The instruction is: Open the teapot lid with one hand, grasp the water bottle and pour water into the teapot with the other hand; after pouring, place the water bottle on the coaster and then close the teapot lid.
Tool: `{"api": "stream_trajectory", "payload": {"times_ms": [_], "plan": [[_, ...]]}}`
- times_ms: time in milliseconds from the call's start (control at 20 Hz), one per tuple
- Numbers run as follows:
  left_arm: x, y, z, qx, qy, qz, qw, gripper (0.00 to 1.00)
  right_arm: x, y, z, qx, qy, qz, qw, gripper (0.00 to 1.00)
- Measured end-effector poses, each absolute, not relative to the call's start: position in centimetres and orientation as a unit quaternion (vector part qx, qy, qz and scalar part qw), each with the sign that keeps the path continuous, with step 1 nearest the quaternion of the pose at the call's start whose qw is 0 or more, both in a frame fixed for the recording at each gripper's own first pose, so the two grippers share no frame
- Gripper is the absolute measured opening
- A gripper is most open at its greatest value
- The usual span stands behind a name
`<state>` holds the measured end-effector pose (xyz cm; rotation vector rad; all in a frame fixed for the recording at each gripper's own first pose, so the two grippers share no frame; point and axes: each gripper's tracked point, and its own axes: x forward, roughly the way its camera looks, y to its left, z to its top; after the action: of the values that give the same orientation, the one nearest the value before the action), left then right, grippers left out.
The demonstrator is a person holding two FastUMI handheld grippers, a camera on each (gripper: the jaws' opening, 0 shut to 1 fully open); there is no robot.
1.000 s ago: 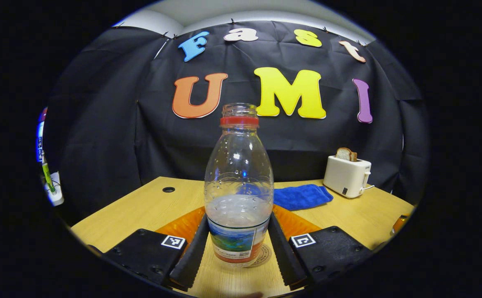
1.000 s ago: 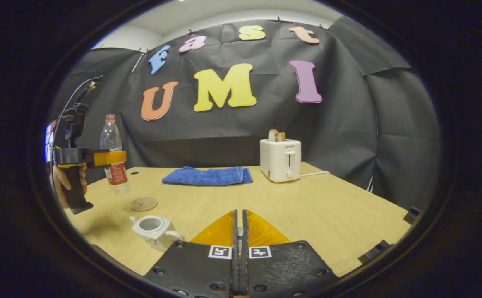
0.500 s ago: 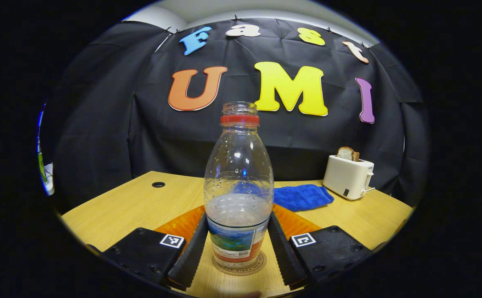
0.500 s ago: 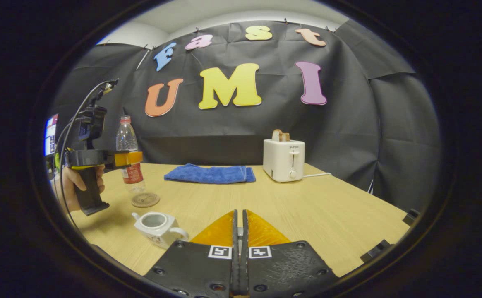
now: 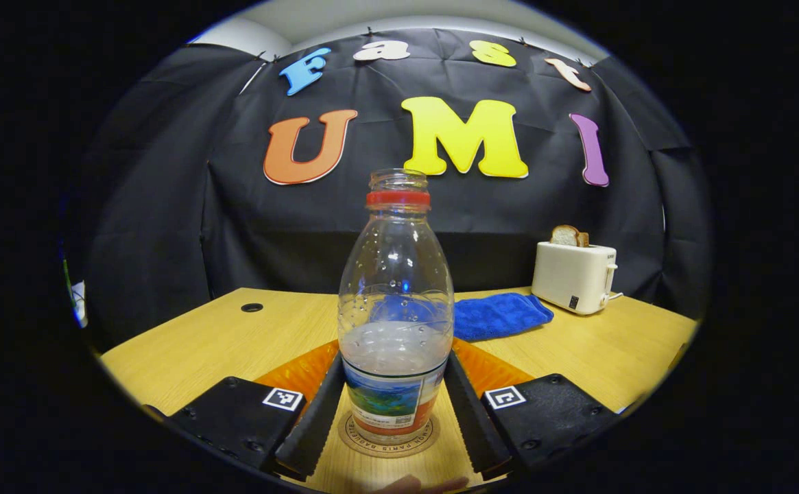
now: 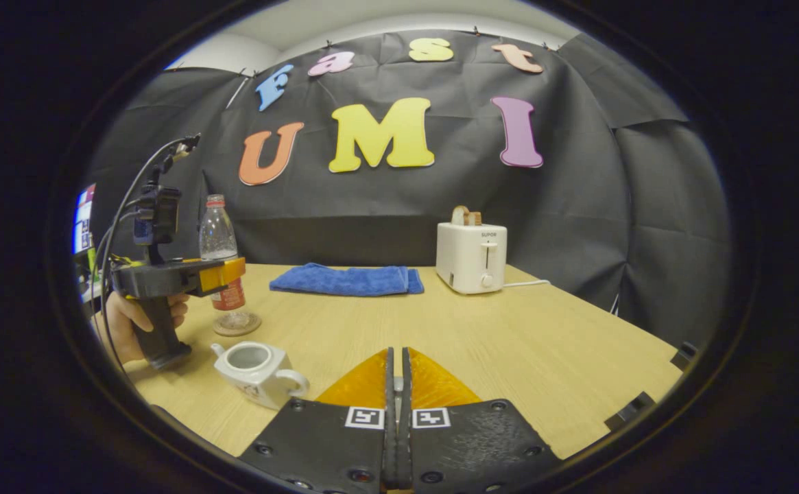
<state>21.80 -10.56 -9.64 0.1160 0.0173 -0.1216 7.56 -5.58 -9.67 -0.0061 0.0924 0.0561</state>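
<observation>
Recording booth: black cloth wall (image 6: pixel 385 199), wooden table (image 6: pixel 509 343), toaster (image 6: pixel 471 257).

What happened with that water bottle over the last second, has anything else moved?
The left gripper, still clamped on the water bottle, lowered it from above the table onto the coaster, where it now stands upright. The right gripper stayed shut; whether it holds the lid can't be seen. The teapot remains open, and the blue towel and toaster kept their places.
</observation>
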Motion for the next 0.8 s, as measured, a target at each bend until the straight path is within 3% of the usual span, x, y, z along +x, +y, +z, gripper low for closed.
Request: {"api": "stream_trajectory", "payload": {"times_ms": [800], "plan": [[20.4, -10.5, -9.7, 0.041, 0.025, -0.081, 0.996, 0.96, 7.2, -4.9, -9.2, -0.006, 0.037, 0.041, 0.998, 0.00]]}}
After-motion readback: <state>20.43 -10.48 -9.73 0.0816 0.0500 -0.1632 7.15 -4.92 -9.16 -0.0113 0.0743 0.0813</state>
